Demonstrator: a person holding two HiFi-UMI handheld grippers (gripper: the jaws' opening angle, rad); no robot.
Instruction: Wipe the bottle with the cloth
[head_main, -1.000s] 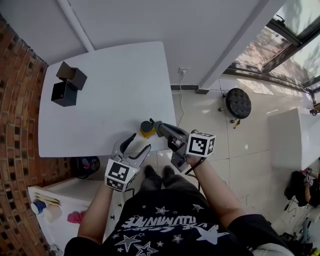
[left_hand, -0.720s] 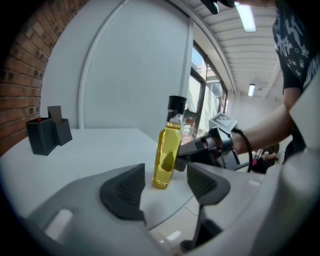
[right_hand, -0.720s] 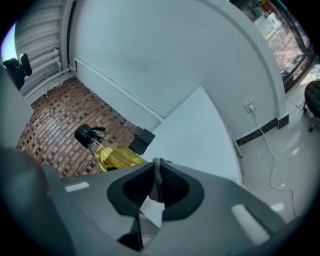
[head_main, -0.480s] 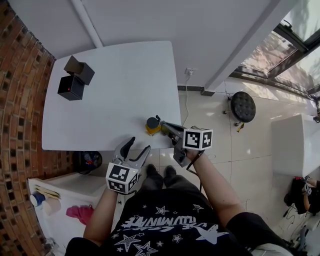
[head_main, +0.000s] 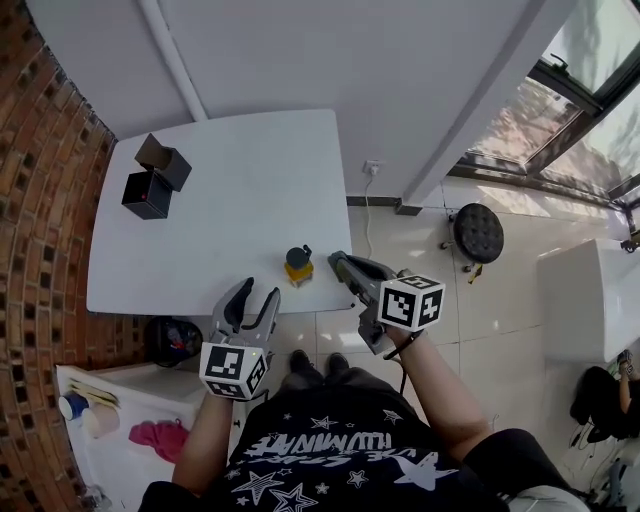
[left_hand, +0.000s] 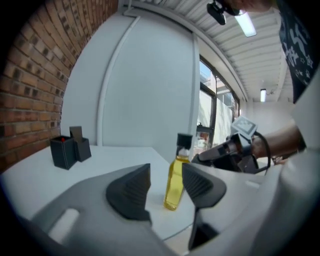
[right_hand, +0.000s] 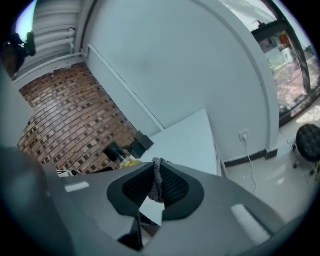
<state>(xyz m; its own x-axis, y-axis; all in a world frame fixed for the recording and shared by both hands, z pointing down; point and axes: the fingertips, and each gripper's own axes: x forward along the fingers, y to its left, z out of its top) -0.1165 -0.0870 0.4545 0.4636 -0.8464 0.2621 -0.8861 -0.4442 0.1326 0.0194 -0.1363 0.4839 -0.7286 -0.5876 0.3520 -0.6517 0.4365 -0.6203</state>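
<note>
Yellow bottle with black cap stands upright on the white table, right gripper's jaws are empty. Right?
Not quite. The right gripper is not empty: its jaws are closed on a grey cloth, as the right gripper view shows. The rest holds: the yellow bottle with the black cap stands upright on the white table.

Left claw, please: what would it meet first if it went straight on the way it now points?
Probably the bottle, which shows framed between the left claw's jaws. These have just been closing, with nothing gripped. Depth is unclear.
</note>
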